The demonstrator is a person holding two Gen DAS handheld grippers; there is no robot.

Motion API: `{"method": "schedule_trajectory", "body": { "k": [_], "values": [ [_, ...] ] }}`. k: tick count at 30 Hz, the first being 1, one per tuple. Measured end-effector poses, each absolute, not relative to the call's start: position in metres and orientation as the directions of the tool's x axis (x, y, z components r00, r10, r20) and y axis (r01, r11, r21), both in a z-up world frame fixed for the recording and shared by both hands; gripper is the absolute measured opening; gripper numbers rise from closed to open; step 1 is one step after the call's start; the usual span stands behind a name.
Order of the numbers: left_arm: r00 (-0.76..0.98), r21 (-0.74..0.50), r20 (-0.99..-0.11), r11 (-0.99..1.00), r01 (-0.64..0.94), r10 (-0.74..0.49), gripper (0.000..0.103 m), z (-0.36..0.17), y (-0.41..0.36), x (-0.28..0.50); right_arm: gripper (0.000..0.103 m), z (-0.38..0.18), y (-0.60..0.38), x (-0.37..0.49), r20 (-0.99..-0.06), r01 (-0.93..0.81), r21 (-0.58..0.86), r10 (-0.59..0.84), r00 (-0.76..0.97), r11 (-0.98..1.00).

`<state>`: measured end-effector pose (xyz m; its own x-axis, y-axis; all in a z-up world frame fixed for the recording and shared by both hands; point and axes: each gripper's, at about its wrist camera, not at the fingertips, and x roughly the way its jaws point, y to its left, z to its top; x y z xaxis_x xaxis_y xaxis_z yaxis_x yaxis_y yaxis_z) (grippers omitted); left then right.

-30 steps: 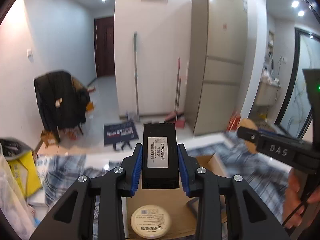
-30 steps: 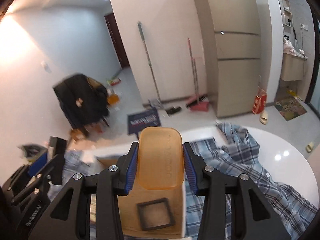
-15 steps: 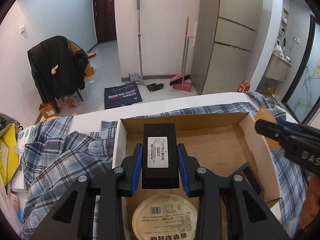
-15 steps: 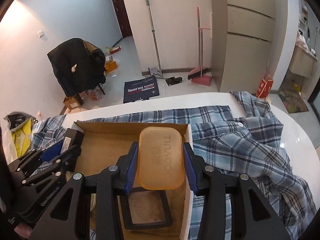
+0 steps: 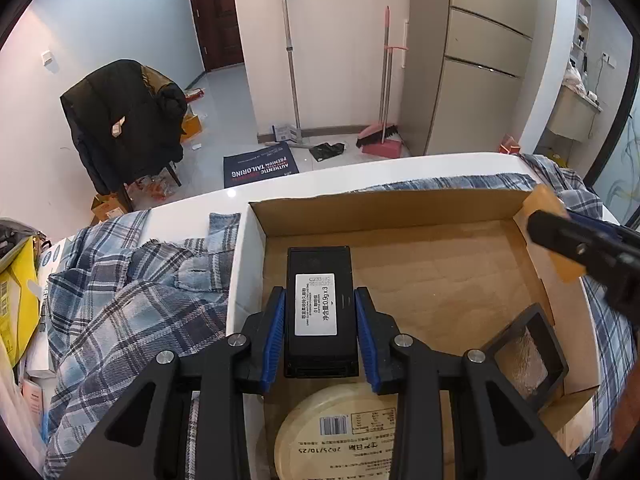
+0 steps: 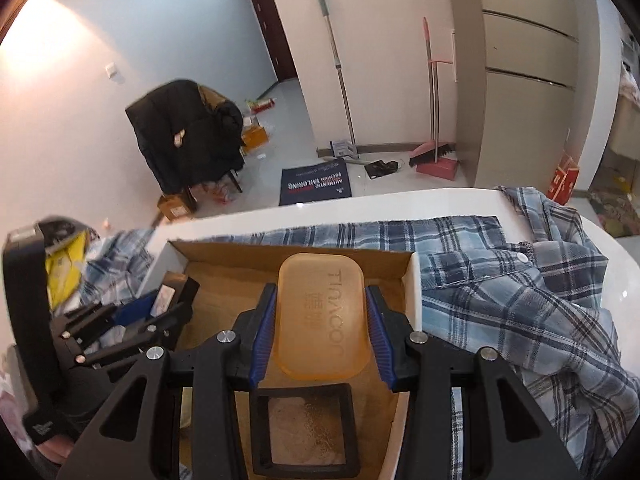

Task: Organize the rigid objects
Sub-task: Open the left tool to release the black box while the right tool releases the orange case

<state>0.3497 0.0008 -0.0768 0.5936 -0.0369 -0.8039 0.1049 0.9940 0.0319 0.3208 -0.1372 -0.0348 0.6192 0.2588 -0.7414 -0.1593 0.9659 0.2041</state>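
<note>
Black left gripper (image 5: 319,334), blue-padded, clenched on a black case (image 5: 319,304) with a white label, poised over the left part of a cardboard box (image 5: 384,208). Just below the case, in the box's near end: round cream tin (image 5: 340,436) with a barcode label. At the box's near right: black square frame (image 5: 528,358), tilted against the wall.

Black right gripper (image 6: 318,330), likewise padded, grasping an amber soap bar (image 6: 320,320) with embossed lettering, over the box's (image 6: 296,250) right side, beside the right wall. Directly below the bar: the square frame (image 6: 306,430), lying on the box floor. Left gripper (image 6: 128,320) visible at the box's left edge.

Under and around the box: blue plaid shirt (image 6: 520,304) spread over a white table (image 6: 400,204). Beyond the table, on the floor: navy mat (image 5: 260,164), red dustpan with broom (image 5: 380,142), mop (image 5: 290,60) leaning on the wall, chair draped with a black jacket (image 5: 124,116). Farthest: dark door (image 5: 216,16).
</note>
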Motion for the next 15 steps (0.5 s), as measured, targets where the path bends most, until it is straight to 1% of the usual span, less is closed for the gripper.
{"method": "schedule_trajectory", "body": {
  "k": [4,9,12,15],
  "values": [
    [0.585,0.049,-0.810,0.993,0.112,-0.026,0.036,-0.081,-0.002,0.351,0.042,-0.039,-0.128,0.319,-0.744,-0.154,0.156,0.218,0.631,0.976],
    [0.596,0.054,-0.803,0.992,0.110,-0.023,0.035,-0.080,-0.002,0.349,0.042,-0.043,-0.136,0.322,-0.742,-0.088,0.143,0.165,0.650,0.986],
    [0.607,0.053,-0.794,0.993,0.104,-0.021,0.036,-0.077,-0.001,0.348,0.042,-0.046,-0.140,0.328,-0.751,-0.080,0.165,0.178,0.636,0.983],
    [0.642,0.037,-0.766,0.995,0.091,-0.030,0.037,-0.066,0.003,0.346,0.042,-0.050,-0.139,0.331,-0.757,-0.100,0.172,0.196,0.623,0.980]
  ]
}}
